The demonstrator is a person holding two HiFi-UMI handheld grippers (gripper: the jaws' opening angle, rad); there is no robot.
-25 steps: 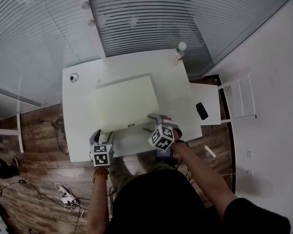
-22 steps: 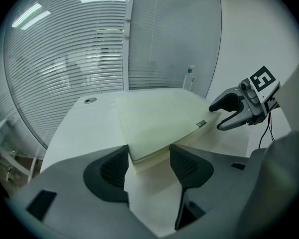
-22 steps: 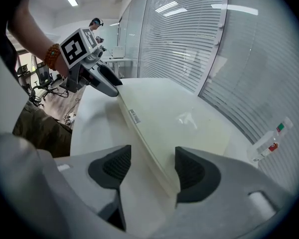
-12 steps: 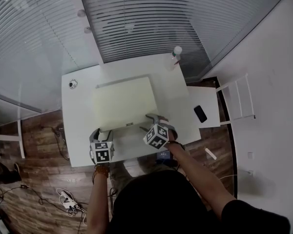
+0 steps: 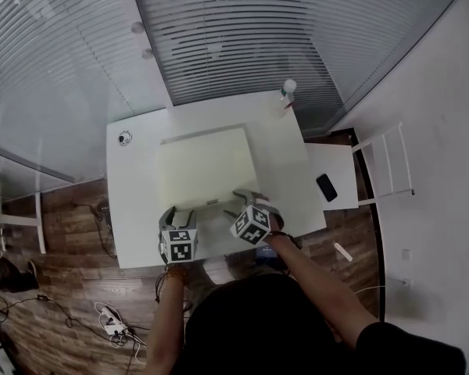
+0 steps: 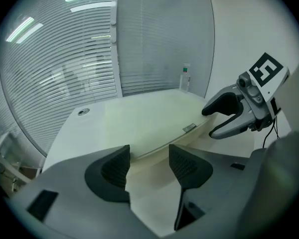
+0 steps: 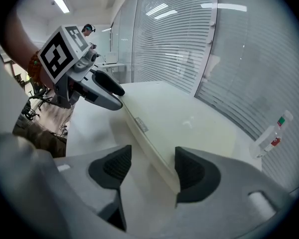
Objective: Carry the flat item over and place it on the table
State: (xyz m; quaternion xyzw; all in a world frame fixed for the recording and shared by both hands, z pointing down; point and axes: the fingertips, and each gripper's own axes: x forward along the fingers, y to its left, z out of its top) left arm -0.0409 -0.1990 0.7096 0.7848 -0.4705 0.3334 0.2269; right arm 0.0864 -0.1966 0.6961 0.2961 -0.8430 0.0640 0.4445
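A flat pale cream board (image 5: pixel 207 166) lies on the white table (image 5: pixel 133 201). My left gripper (image 5: pixel 180 212) is at the board's near edge, towards its left corner. In the left gripper view the left gripper (image 6: pixel 149 158) is open. Its jaws have just been closing a little, with the board (image 6: pixel 149 121) edge at their tips and untouched by the pads. My right gripper (image 5: pixel 238 203) stands open at the near right corner. In the right gripper view the board (image 7: pixel 179 123) edge runs between the right gripper's (image 7: pixel 153 166) jaws, close to the right pad.
A plastic bottle (image 5: pixel 288 92) stands at the table's far right corner and a small round fitting (image 5: pixel 124 137) at its far left. To the right is a low white side table with a dark phone (image 5: pixel 326 187). Glass walls with blinds lie beyond.
My left gripper has moved to the right along the board's near edge. The right gripper and the board have stayed in place.
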